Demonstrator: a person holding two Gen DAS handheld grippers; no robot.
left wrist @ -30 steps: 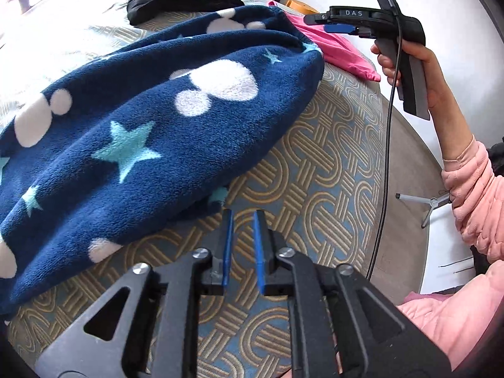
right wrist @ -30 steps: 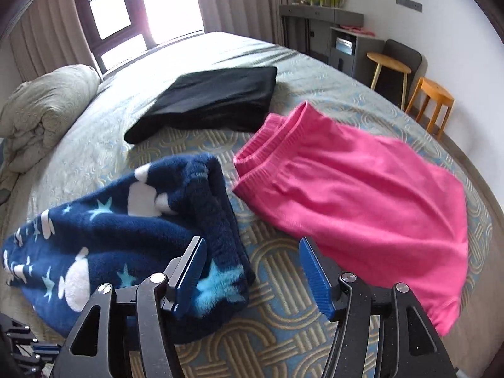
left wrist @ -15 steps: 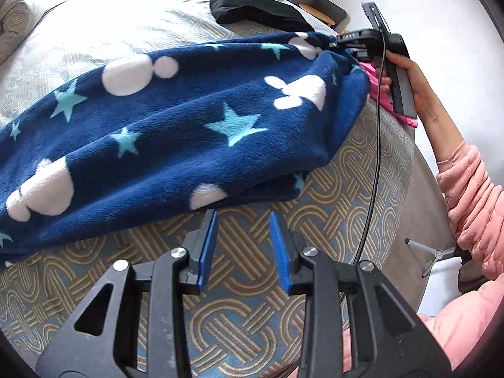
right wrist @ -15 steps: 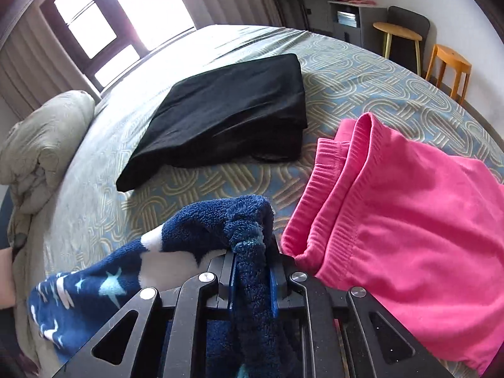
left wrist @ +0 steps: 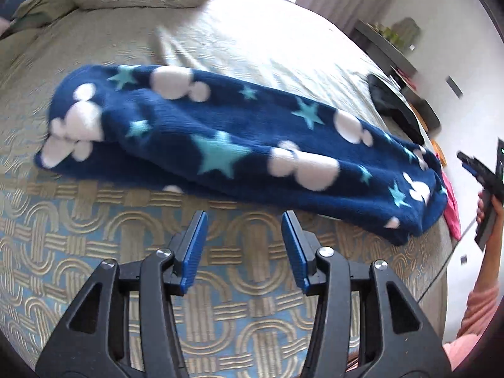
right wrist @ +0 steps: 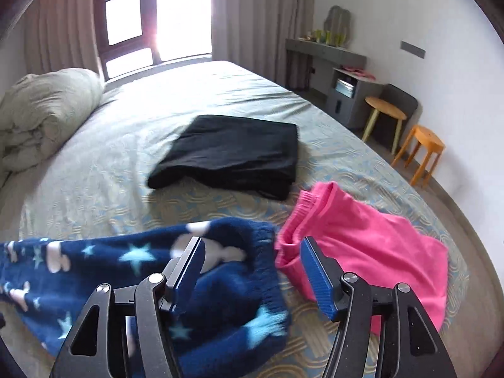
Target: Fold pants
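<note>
step: next fold | blue star pants (left wrist: 239, 145) lie lengthwise on bed (left wrist: 94, 252) | L tongs (left wrist: 244, 245) just spread, empty | R tongs (right wrist: 252, 267) just let go, empty over waistband | you: grab cuff end w/ L, bring to waist, edges flush.

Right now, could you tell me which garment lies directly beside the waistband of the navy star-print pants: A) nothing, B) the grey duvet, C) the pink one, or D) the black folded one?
C: the pink garment nearly touches the waistband of the navy pants; the black garment lies farther up the bed.
</note>
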